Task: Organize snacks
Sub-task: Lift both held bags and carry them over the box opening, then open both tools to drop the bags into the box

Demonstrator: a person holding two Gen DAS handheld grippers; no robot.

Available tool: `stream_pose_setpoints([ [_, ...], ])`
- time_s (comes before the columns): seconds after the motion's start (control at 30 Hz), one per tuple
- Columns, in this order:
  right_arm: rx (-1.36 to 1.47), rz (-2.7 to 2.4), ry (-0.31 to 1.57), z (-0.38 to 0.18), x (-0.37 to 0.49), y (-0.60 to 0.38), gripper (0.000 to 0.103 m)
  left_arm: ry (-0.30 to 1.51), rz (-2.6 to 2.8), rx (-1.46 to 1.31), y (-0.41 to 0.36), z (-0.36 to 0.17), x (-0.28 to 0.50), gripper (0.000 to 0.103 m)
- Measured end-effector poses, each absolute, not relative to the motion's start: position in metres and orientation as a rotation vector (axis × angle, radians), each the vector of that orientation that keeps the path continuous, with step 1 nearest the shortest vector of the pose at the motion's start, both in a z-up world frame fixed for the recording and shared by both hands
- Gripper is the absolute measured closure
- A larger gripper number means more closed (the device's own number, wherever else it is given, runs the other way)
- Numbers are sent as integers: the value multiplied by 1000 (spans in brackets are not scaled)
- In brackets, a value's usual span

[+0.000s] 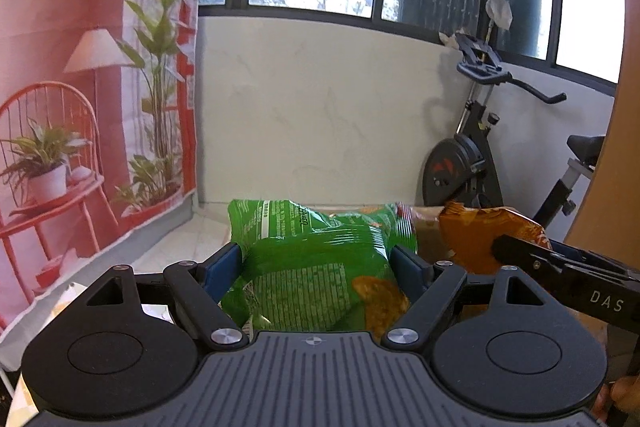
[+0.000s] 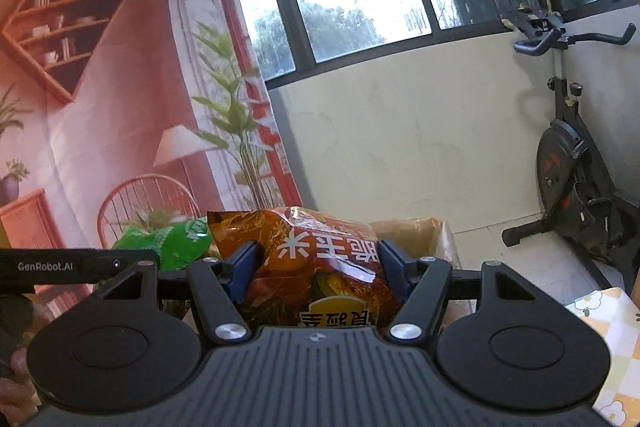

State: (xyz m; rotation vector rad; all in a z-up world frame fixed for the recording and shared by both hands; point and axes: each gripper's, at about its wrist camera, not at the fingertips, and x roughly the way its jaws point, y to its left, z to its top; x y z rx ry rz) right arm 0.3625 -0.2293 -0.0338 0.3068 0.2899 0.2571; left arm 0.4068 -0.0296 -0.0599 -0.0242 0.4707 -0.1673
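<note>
My left gripper (image 1: 318, 261) is shut on a green snack bag (image 1: 316, 267) and holds it up in the air, the bag squeezed between the blue pads. My right gripper (image 2: 316, 263) is shut on an orange snack bag (image 2: 320, 267) with Chinese print, also held up. In the left wrist view the orange bag (image 1: 476, 239) and the right gripper's black body show to the right. In the right wrist view the green bag (image 2: 172, 241) shows to the left. A brown cardboard box (image 2: 416, 231) sits just behind the orange bag.
A printed backdrop (image 1: 80, 87) of a red room hangs on the left. An exercise bike (image 1: 472, 155) stands at the right by the white wall under the windows. A yellow checked tablecloth (image 2: 608, 339) shows at the lower right.
</note>
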Motion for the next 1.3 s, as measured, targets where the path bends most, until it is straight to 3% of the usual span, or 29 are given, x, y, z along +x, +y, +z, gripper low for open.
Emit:
stream_pose_setpoints([
  [0.17,276,259,320,-36,373,-218,33,517,-163,-22,-27,-67,414,18],
  [0.27,269,245,341,-37,375,-215,26,515,-158,-23,-25,-66,413,18],
  [0.97,225,251,285,-2,309,-205,26,467,-79,-2,-17,-32,349,18],
  [1.3,221,242,298,-10,267,-208,26,490,-61,20,-6,-43,305,18],
])
